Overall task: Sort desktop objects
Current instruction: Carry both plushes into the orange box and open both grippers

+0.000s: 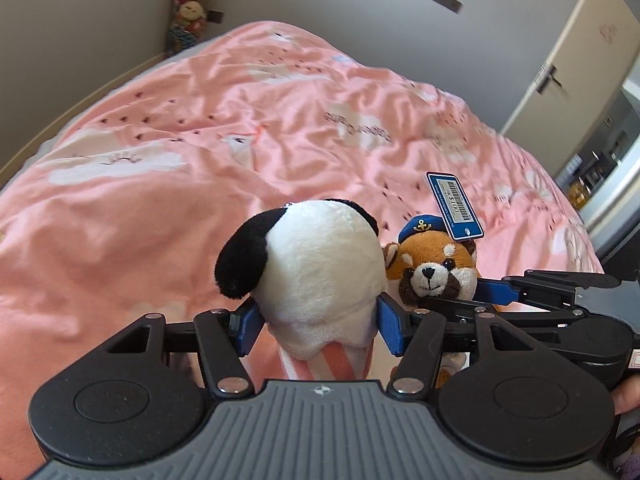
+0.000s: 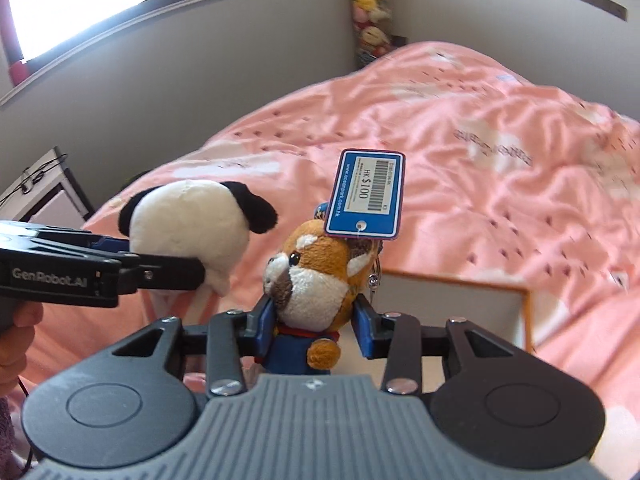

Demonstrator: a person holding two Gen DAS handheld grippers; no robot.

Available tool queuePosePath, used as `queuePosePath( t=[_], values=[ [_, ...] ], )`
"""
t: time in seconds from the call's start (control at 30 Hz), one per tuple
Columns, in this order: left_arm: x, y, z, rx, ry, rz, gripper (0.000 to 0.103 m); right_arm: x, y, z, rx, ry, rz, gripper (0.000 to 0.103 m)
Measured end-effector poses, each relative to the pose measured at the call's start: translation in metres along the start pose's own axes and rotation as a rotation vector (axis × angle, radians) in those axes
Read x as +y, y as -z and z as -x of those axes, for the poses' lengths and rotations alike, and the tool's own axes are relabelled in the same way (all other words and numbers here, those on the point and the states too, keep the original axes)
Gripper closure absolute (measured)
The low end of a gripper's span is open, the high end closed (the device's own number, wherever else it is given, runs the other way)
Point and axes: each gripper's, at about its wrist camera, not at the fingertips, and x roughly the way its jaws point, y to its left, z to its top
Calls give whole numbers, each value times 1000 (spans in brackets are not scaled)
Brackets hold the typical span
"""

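My left gripper (image 1: 318, 326) is shut on a white plush toy with black ears (image 1: 316, 272), its blue pads pressing both sides; a pink-striped part hangs below. Just to its right is a red panda plush in a blue sailor cap (image 1: 434, 264) with a blue price tag (image 1: 454, 206), held by the other gripper. In the right wrist view my right gripper (image 2: 316, 330) is shut on the red panda plush (image 2: 316, 284) at its neck, price tag (image 2: 364, 194) sticking up. The white plush (image 2: 192, 224) and the left gripper (image 2: 202, 270) sit at left. Both toys hang above the bed.
A pink patterned duvet (image 1: 200, 140) covers the bed beneath. A white box with an orange rim (image 2: 460, 304) lies on the bed behind the right gripper. A column of plush toys (image 1: 194, 4) stands in the far corner. A door (image 1: 572, 60) is at right, a window (image 2: 100, 4) at left.
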Motion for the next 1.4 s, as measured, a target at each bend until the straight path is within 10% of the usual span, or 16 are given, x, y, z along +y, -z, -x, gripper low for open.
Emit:
queuePosePath(
  t=[0.33, 0.93, 1.4],
  values=[
    [-56, 11, -57, 137, 1, -127, 34, -47, 33, -10, 87, 52, -65, 60],
    [-89, 12, -122, 281, -238, -293, 46, -69, 52, -60, 169, -3, -125, 60],
    [-86, 30, -108, 405, -133, -433, 49, -63, 61, -53, 196, -4, -86, 60]
  ],
)
